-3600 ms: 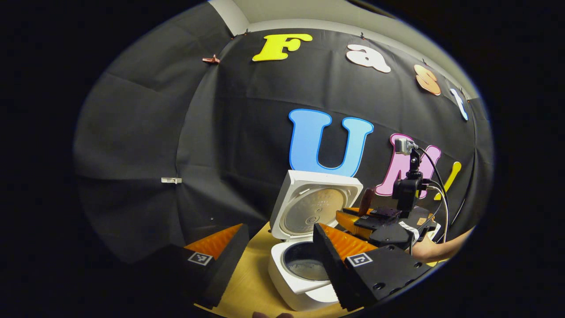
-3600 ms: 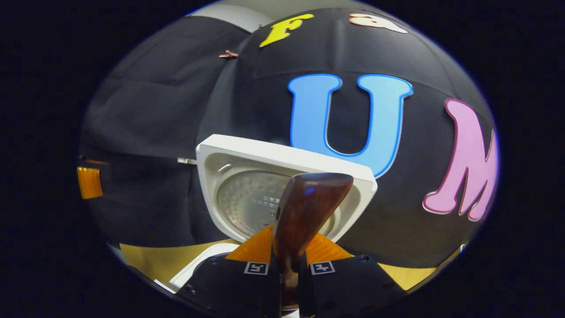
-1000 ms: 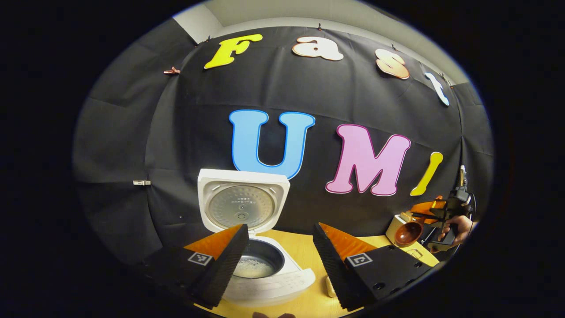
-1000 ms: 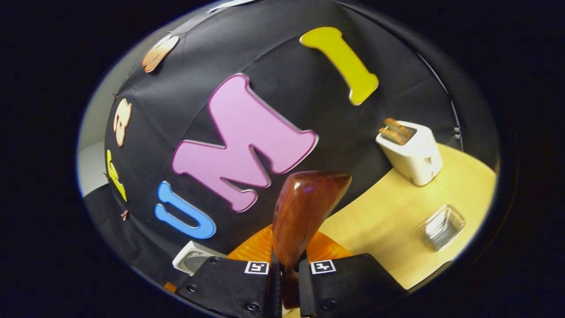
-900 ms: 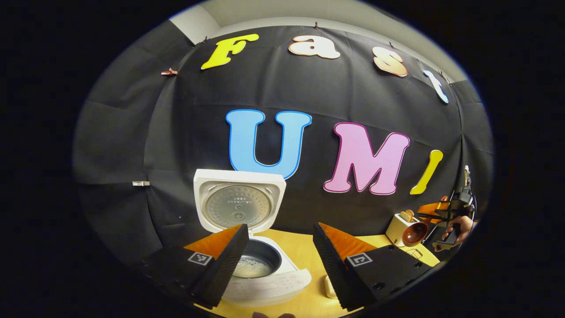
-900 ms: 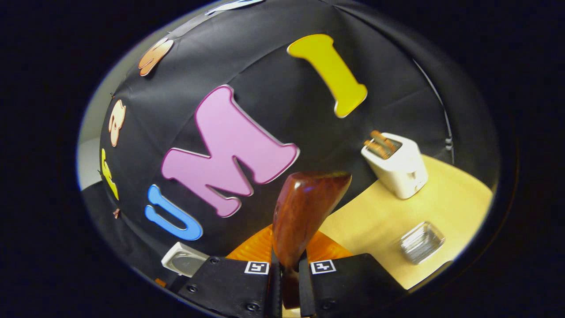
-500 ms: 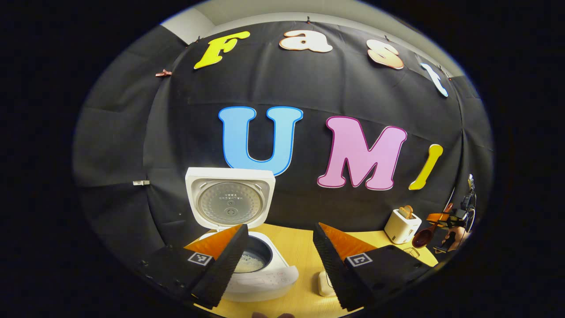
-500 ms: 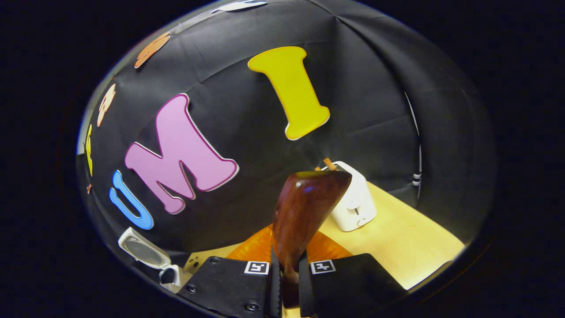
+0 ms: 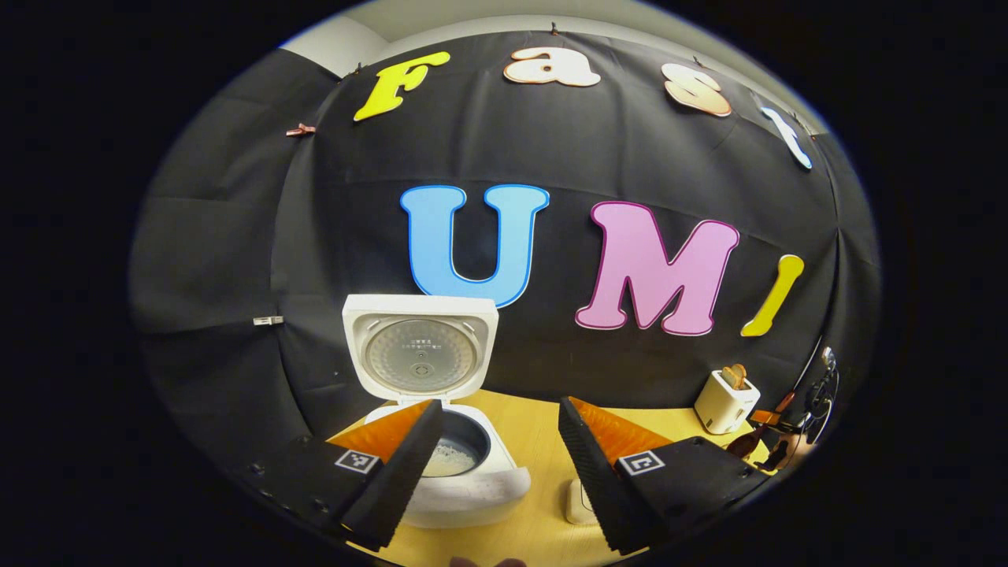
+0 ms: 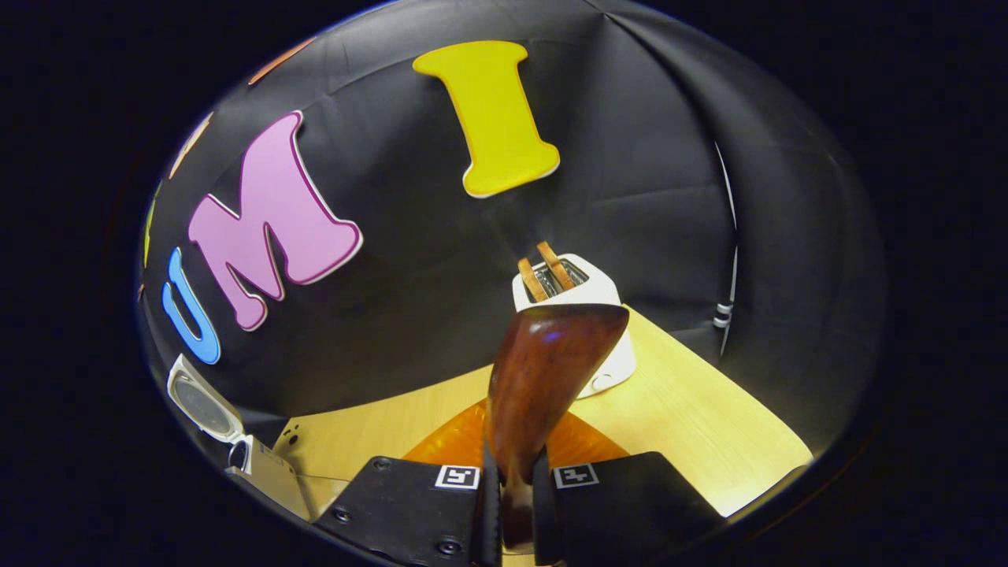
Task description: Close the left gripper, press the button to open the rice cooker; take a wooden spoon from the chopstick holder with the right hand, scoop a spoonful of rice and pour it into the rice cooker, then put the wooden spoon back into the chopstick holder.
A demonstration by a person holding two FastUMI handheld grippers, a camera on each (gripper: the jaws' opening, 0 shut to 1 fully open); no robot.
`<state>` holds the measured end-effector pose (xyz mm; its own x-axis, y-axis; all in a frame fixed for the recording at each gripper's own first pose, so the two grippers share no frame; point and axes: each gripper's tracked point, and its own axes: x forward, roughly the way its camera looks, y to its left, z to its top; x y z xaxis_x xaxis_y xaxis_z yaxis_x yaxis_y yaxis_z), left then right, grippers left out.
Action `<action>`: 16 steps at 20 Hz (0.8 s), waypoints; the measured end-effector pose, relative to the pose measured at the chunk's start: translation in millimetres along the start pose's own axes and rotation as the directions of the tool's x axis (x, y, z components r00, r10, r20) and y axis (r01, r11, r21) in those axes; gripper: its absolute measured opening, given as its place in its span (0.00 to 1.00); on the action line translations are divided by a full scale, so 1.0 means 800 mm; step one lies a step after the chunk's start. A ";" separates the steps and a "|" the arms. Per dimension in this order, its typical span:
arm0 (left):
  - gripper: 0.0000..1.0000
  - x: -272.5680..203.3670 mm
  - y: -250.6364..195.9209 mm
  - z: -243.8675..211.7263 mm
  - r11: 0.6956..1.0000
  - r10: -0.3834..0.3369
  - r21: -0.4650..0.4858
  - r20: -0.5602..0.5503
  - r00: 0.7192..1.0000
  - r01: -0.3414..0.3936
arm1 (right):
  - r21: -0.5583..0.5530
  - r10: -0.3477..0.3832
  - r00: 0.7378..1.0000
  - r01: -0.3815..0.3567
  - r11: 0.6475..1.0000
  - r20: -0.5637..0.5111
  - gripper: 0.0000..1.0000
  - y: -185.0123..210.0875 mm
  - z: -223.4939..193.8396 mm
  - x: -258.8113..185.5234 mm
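The white rice cooker (image 9: 441,480) stands on the table with its lid (image 9: 421,353) raised, and white rice lies in its dark pot (image 9: 450,455). My left gripper (image 9: 496,445) hovers open in front of it, holding nothing. My right gripper (image 10: 513,472) is shut on the handle of the brown wooden spoon (image 10: 547,370), whose bowl points up towards the toaster. In the left gripper view, the right gripper (image 9: 791,429) and the spoon (image 9: 744,443) sit at the far right, near the table's end. The rice cooker (image 10: 201,405) lies at the left edge of the right gripper view.
A white toaster (image 10: 587,303) with two toast slices stands at the back right of the wooden table (image 10: 709,425); it shows as toaster (image 9: 726,400) in the left gripper view. A small pale object (image 9: 579,502) lies right of the cooker. A pale container (image 10: 272,472) sits at the lower left.
The right gripper carried the spoon from over the rice cooker to the right, and it now faces the toaster. Rice now lies in the pot. The left gripper pulled back slightly, still open.
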<state>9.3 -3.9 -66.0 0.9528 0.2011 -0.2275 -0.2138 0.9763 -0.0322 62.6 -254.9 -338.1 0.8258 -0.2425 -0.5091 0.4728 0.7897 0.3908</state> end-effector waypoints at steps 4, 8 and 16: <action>0.95 -0.006 0.007 -0.003 1.000 0.021 0.006 -0.009 1.000 -0.021 | 0.000 -0.002 0.996 0.002 1.000 -0.084 0.19 -0.009 -0.037 0.019; 0.95 -0.010 0.008 -0.004 1.000 0.022 0.016 -0.011 1.000 -0.022 | -0.015 -0.012 0.989 0.010 1.000 -0.149 0.20 -0.025 -0.065 0.030; 0.94 -0.006 0.006 0.012 1.000 -0.014 0.007 0.012 1.000 0.014 | 0.026 -0.047 0.991 0.051 0.998 -0.128 0.79 -0.036 -0.040 0.009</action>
<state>5.5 0.5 -55.6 0.9583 0.1880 -0.2151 -0.1986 0.9797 -0.0285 45.1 -261.8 -377.5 0.7566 -0.2057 -0.6207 0.5220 0.7616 0.3839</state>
